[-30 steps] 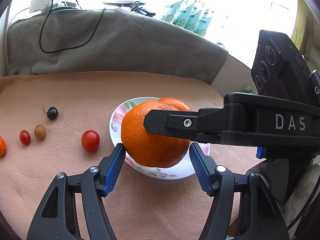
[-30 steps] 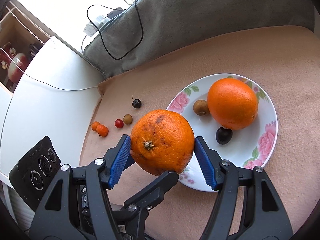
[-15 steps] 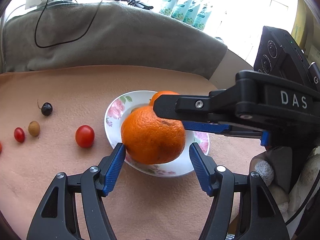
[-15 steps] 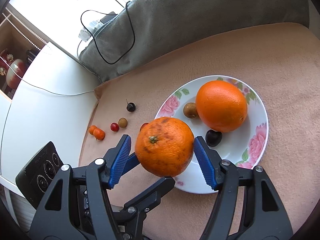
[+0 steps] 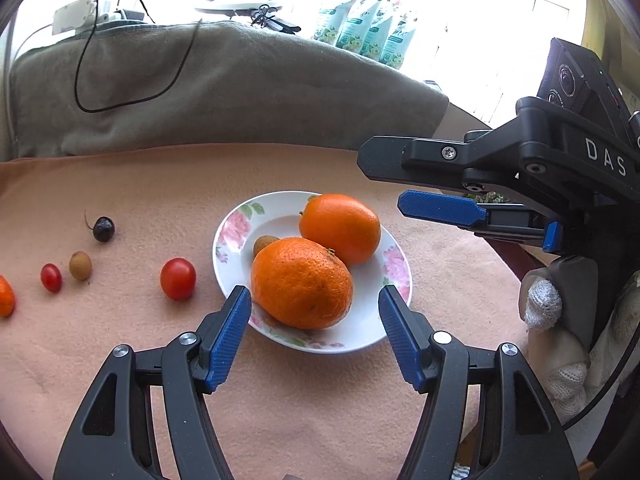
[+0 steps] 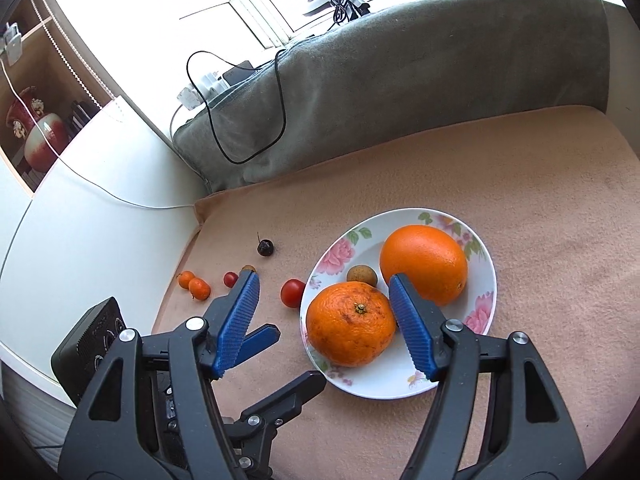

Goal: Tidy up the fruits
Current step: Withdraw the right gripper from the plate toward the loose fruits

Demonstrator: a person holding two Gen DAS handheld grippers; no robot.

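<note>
Left wrist view: the left gripper [image 5: 315, 312] is open, with nothing between its blue pads [image 5: 228, 336]. Just past them, a bumpy orange [image 5: 302, 282] sits on the near side of the white plate with pink flowers [image 5: 362, 338]. A smooth orange [image 5: 340, 228] touches it on the far side, and a small brown fruit [image 5: 264, 244] peeks out beside them. On the peach cloth [image 5: 168, 184], left of the plate, lie a red cherry tomato [image 5: 178, 279], a brown fruit [image 5: 80, 265], a smaller red tomato [image 5: 51, 277] and a dark cherry [image 5: 103, 229].

Right wrist view: the right gripper [image 6: 324, 308] has just been opening. Its pads [image 6: 412, 328] stand apart from the bumpy orange [image 6: 351, 323], which rests on the plate [image 6: 400, 384]. Two tiny orange fruits [image 6: 194, 285] lie near the cloth's left edge.
</note>
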